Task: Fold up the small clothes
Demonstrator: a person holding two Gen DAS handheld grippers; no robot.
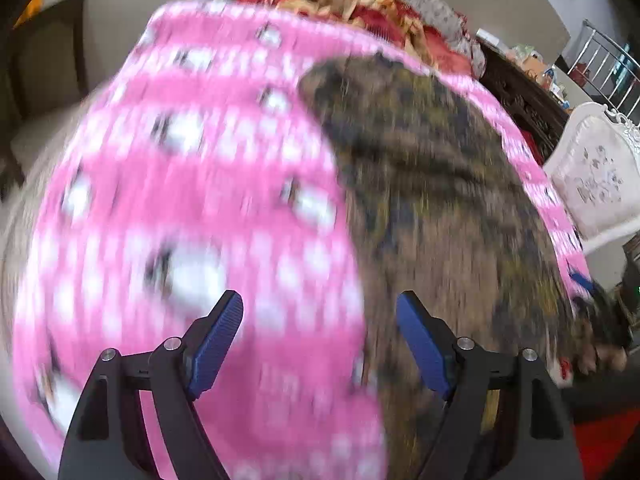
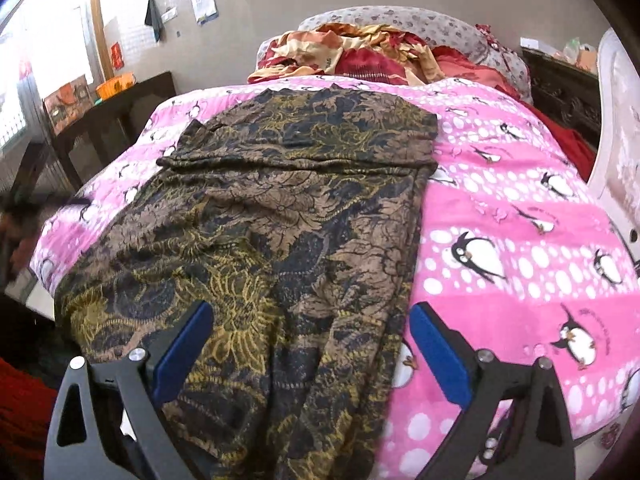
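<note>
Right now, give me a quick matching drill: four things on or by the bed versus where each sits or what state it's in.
Things:
1. brown patterned garment
2. pink penguin blanket
3. red and gold cloth pile
4. right tool

Places or states:
A. heaped at the far end of the bed
B. open, empty, over the garment's near end
C. spread on the blanket, far end folded over
D. covers the bed, under the garment

Pairs: 1-C, 2-D, 3-A, 4-B

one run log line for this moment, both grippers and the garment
left gripper: open, empty | right gripper: open, empty | brown patterned garment: far end folded over, on pink penguin blanket | left view blurred
</note>
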